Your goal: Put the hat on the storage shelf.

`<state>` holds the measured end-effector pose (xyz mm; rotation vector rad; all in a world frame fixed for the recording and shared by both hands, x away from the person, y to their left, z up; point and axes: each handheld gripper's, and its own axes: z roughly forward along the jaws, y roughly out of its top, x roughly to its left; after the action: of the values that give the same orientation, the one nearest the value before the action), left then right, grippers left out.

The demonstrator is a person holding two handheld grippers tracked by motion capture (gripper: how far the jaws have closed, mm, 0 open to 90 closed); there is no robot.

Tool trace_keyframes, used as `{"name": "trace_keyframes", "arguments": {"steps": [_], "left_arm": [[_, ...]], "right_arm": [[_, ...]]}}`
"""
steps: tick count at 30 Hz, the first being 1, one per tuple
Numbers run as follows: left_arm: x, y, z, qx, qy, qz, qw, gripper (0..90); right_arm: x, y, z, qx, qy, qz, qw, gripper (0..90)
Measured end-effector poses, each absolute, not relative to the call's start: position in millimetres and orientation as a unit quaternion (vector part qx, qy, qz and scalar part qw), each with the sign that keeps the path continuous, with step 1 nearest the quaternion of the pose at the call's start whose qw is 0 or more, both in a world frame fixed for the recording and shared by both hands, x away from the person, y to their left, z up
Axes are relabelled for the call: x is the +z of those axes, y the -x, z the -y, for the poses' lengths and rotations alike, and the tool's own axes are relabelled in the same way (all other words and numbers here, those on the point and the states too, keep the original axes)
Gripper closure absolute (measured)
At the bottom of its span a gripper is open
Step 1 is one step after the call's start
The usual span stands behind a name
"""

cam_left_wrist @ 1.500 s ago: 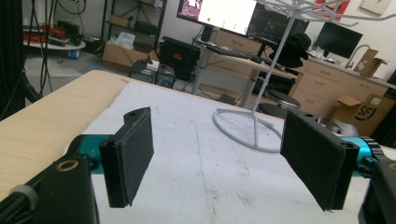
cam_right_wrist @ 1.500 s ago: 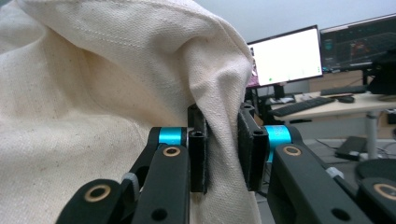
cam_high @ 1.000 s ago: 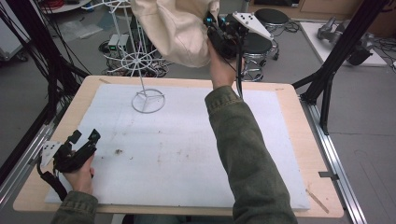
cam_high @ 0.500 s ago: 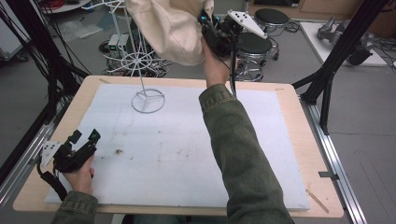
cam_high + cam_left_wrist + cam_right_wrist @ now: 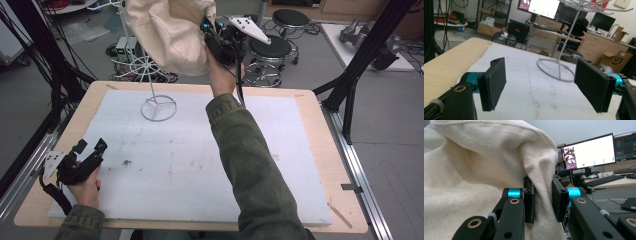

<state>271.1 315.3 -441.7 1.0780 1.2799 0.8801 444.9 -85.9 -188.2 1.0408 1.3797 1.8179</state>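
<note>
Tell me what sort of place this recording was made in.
Most likely a lab or workshop office. Lit monitors and a keyboard sit on desks, cardboard boxes stand by drawer cabinets, and black frame struts and cables surround the padded wooden table.

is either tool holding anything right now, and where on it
The right tool pinches a fold of the cream canvas bag at its side edge, up by the wire stand. The left tool is open, holding nothing.
</note>
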Motion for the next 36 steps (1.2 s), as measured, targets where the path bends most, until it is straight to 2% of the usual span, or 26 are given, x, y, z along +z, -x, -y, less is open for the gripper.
{"name": "trace_keyframes", "arguments": {"steps": [25, 36], "left_arm": [[-441.8, -271.6, -314.0, 0.379, -0.462, -0.547, 0.586, 25.9], [-441.5, -271.3, -313.9, 0.383, -0.46, -0.548, 0.585, 25.9]], "right_arm": [[-243.0, -457.2, 80.6, 0.639, -0.41, -0.57, 0.315, 73.8], [-269.2, -459.3, 66.5, 0.608, -0.406, -0.617, 0.292, 67.7]]}}
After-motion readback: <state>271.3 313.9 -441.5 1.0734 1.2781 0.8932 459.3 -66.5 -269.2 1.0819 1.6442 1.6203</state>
